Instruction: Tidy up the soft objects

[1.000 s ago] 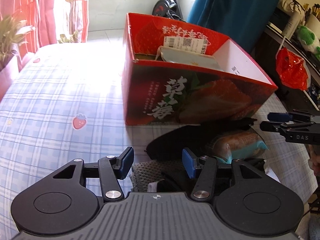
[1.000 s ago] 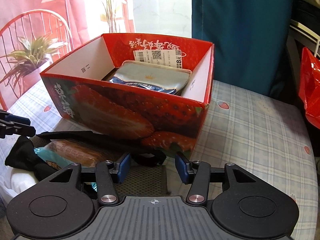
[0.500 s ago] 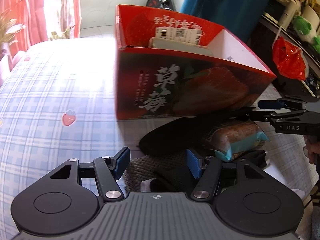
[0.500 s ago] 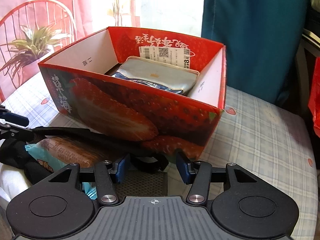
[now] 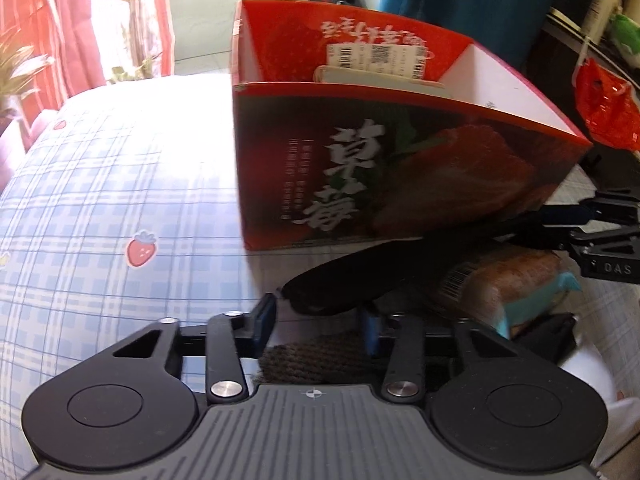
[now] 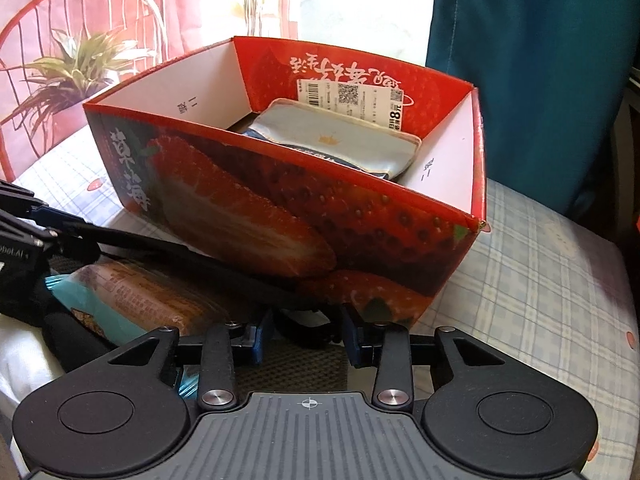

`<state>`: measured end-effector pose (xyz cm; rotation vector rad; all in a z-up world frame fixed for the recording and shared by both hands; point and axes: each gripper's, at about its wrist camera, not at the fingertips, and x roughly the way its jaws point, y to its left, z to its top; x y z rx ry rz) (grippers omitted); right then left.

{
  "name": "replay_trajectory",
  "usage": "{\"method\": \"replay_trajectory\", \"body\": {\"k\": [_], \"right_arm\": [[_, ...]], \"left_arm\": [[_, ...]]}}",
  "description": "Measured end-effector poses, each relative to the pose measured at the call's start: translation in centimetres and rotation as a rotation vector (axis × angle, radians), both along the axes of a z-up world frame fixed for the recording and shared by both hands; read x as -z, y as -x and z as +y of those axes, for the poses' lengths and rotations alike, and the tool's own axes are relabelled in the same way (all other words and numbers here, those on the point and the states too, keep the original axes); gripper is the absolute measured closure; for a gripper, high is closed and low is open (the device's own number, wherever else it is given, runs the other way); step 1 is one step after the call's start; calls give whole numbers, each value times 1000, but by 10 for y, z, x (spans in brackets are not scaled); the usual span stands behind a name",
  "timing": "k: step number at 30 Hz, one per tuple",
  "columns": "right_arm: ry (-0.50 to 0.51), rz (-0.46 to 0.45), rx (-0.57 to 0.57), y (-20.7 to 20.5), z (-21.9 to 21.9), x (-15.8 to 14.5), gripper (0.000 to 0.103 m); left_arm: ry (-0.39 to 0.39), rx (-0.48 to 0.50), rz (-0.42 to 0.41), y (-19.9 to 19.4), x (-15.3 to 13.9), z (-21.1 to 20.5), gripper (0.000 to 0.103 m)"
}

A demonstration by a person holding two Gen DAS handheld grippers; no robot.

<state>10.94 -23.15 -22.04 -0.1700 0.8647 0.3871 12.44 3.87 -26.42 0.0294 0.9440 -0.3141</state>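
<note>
Both tools have just been closing—left tool point(image 5: 316, 320) and right tool point(image 6: 304, 338) around the black strap point(image 6: 168, 250), contact unclear; it may slip, dragging the snack packet point(image 6: 132, 296).

Beyond my fingers I see a potted plant point(image 6: 72, 68) and red wire chair point(image 6: 48, 12) far left, a teal curtain point(image 6: 532, 60) far right, and a red plastic bag point(image 5: 604, 108) far right.

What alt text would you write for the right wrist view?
The right gripper, jaws having just been closing, straddles a black strap before a red strawberry box holding a pale pouch. A bread packet lies left, on a checked cloth.
</note>
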Motion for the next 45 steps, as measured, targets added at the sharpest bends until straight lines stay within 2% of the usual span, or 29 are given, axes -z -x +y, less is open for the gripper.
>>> {"method": "replay_trajectory", "body": {"k": [2, 5, 12, 14, 22, 27, 28, 29, 30, 33, 45], "right_arm": [[2, -7, 7, -1, 1, 0, 69], [0, -6, 9, -4, 1, 2, 69], [-20, 24, 40, -11, -1, 11, 72], [-27, 26, 43, -11, -2, 11, 72], [-33, 34, 68, -16, -6, 14, 86], [-40, 28, 83, -17, -8, 14, 89], [-42, 27, 84, -17, -8, 14, 90], [-45, 24, 83, -16, -8, 13, 90], [-53, 20, 79, -15, -8, 12, 91], [-76, -10, 80, -9, -7, 6, 94], [-145, -132, 99, 19, -19, -26, 97]], "left_arm": [[1, -15, 0, -3, 1, 3, 75], [-1, -23, -4, -7, 2, 5, 84], [44, -28, 7, -13, 3, 5, 82], [50, -28, 8, -13, 4, 4, 79], [22, -83, 45, -31, 17, 3, 74], [37, -85, 32, -39, 19, 2, 74], [37, -82, 26, -39, 19, 1, 81], [36, -77, 20, -38, 18, 0, 95], [35, -72, 15, -37, 18, 0, 98], [39, -76, -17, -30, 12, 1, 101], [97, -138, -145, 5, -27, 19, 102]]}}
